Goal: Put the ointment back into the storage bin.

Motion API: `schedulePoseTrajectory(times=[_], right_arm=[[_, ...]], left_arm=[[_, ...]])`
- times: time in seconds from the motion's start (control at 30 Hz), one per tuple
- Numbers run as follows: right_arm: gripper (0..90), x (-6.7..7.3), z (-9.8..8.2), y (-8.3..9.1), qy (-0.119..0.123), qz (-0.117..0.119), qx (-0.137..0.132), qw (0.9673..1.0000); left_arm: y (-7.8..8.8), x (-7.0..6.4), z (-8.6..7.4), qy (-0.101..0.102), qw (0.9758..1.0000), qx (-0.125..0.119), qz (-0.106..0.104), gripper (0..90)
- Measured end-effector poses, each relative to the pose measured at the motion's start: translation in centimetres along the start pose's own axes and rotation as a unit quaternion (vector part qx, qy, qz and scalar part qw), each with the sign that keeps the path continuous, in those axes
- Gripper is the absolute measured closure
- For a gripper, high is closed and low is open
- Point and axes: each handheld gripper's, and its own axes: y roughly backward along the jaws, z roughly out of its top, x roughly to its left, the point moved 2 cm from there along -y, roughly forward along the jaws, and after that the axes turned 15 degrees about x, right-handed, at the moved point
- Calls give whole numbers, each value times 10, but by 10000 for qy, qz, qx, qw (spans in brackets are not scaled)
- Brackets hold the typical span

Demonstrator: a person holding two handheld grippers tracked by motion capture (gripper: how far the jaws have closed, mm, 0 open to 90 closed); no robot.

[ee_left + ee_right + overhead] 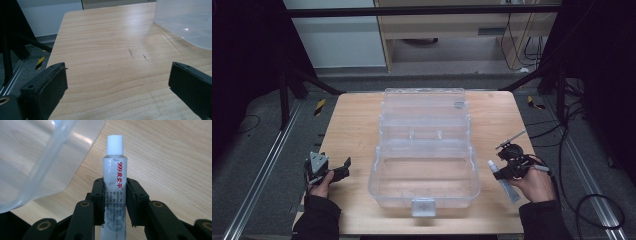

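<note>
My right gripper (115,192) is shut on a white ointment tube (114,187) with a white ribbed cap and red lettering. In the high view that tube (502,179) hangs in the right gripper (508,170) above the table, just right of a clear plastic box (424,172) whose lid (424,107) lies open toward the far side. The box's corner (37,162) appears at the left of the right gripper view. My left gripper (339,170) rests at the table's front left, left of the box, open with bare wood between its pads (47,90).
The wooden table (354,130) stands on a dark floor with metal rails at both sides. A latch tab (423,206) juts from the box's near wall. Cables lie on the floor at the right. The box's rounded wall (185,22) fills the upper right of the left gripper view.
</note>
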Motion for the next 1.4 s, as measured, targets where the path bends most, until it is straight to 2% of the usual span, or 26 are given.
schedulePoseTrajectory(times=[0.13, 0.27, 0.3, 0.33, 0.57, 0.73, 0.8, 0.83, 0.87, 0.9, 0.93, 1.0, 1.07, 1.23, 1.4], right_arm=[[697, 3, 0, 16, 117, -12, -35, 9999], [698, 7, 1, 32, 428, 11, -73, 9991], [698, 7, 1, 32, 428, 11, -73, 9991], [698, 10, 3, 41, 567, 26, -77, 9984], [697, 24, 9, 65, 1080, -16, -24, 9942], [697, 39, 18, 74, 1596, -28, -18, 9872], [697, 46, 23, 76, 1811, -26, 0, 9835], [697, 46, 23, 76, 1811, -26, 0, 9835], [697, 53, 27, 78, 1974, -38, 41, 9803], [697, 53, 27, 78, 1974, -38, 41, 9803], [697, 59, 31, 79, 2167, -56, 51, 9762], [697, 66, 36, 80, 2351, -68, 54, 9719], [697, 72, 40, 81, 2509, -54, 44, 9680], [697, 86, 51, 82, 2777, -83, -39, 9606], [698, 100, 61, 78, 3105, -36, -63, 9505]], left_arm=[[0, 0, 0, -13, 10000, -5, -9, 15], [0, 0, 0, 1, 10000, -17, -11, 15], [0, 0, 0, 1, 10000, -17, -11, 15], [0, 0, 0, -11, 10000, -8, -9, 15], [0, 0, 0, -6, 10000, -11, -12, 15], [0, 0, 0, 2, 10000, -14, -16, 15], [0, 0, 0, 5, 10000, -13, -21, 15], [0, 0, 0, 5, 10000, -13, -21, 15], [0, 0, 0, 6, 10000, -15, -22, 15], [0, 0, 0, 6, 10000, -15, -22, 15], [0, 0, 0, 6, 10000, -13, -25, 15], [0, 0, 0, 5, 10000, -12, -25, 15], [0, 0, 0, 4, 10000, -13, -25, 15], [0, 0, 0, 6, 10000, -12, -21, 15], [0, 0, 0, 3, 10000, -10, -25, 15]])
